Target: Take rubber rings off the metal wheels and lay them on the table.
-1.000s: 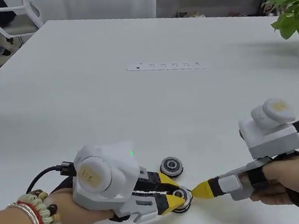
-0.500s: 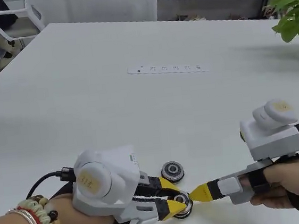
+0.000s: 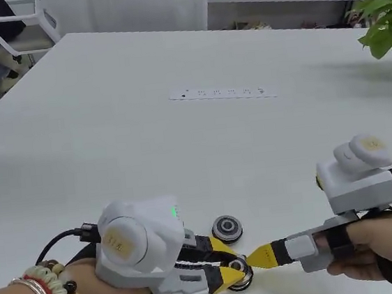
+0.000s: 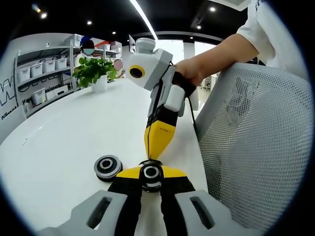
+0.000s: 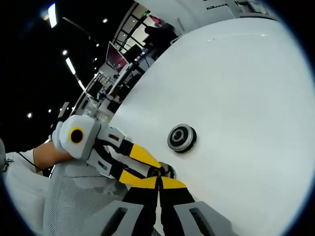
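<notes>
Between the yellow jaws of my left gripper (image 3: 235,270) (image 4: 150,170) sits a small metal wheel (image 3: 241,263) (image 4: 151,176) with a dark rubber ring, low on the white table (image 3: 146,138). My right gripper (image 3: 253,259) (image 5: 158,178) comes in from the right with its jaws shut to a point. Its tips touch that wheel's (image 5: 166,170) rim; whether they pinch the ring I cannot tell. A second wheel (image 3: 227,226) (image 4: 108,166) (image 5: 181,137), ring still on, lies flat just behind.
A white power strip (image 3: 222,93) lies farther back at the table's middle. A green plant (image 3: 386,18) stands at the far right and chairs (image 3: 146,8) along the far edge. A mesh chair back (image 4: 256,137) is close to the near edge.
The head camera has shifted a little. Both grippers stay at the held wheel, and the second wheel has not moved.
</notes>
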Demonstrator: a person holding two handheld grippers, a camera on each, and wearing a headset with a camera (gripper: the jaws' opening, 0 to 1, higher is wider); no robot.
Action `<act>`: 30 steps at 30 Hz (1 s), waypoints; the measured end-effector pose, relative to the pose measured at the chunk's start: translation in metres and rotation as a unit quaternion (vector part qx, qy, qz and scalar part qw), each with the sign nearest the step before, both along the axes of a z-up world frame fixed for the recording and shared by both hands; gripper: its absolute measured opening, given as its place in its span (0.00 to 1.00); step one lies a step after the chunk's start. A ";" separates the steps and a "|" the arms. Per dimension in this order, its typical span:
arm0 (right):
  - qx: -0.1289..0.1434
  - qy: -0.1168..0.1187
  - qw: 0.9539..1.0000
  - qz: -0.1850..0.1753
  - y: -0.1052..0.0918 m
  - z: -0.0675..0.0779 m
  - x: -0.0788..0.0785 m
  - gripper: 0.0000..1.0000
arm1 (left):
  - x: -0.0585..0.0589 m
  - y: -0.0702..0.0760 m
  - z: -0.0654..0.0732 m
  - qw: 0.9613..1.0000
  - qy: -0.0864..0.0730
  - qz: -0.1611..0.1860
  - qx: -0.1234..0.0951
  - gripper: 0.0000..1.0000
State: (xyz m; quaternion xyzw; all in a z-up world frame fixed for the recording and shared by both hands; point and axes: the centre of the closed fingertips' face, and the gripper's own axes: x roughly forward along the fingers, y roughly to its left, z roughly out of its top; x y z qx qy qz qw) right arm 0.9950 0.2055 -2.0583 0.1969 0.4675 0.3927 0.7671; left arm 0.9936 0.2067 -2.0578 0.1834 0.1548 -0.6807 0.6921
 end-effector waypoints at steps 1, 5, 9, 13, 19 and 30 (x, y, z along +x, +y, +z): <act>0.000 -0.001 1.000 0.001 0.000 0.000 0.000 0.00 | 0.000 0.000 0.000 1.000 0.000 0.000 0.000 0.08; 0.004 -0.006 1.000 0.007 0.003 0.003 0.000 0.00 | 0.000 0.000 0.000 1.000 0.000 0.000 0.000 0.08; 0.026 -0.011 1.000 0.013 0.014 0.015 0.000 0.00 | 0.000 0.000 0.000 1.000 -0.001 0.002 -0.002 0.08; 0.013 -0.025 0.999 0.016 0.014 0.012 -0.001 0.00 | 0.000 0.000 0.000 1.000 0.000 0.002 -0.002 0.08; 0.003 -0.024 1.000 0.002 0.008 0.009 0.002 0.00 | 0.000 0.000 0.000 1.000 0.003 0.003 -0.003 0.08; -0.043 -0.030 0.999 0.006 0.000 -0.004 0.003 0.00 | 0.000 -0.002 -0.001 1.000 0.006 0.007 0.011 0.09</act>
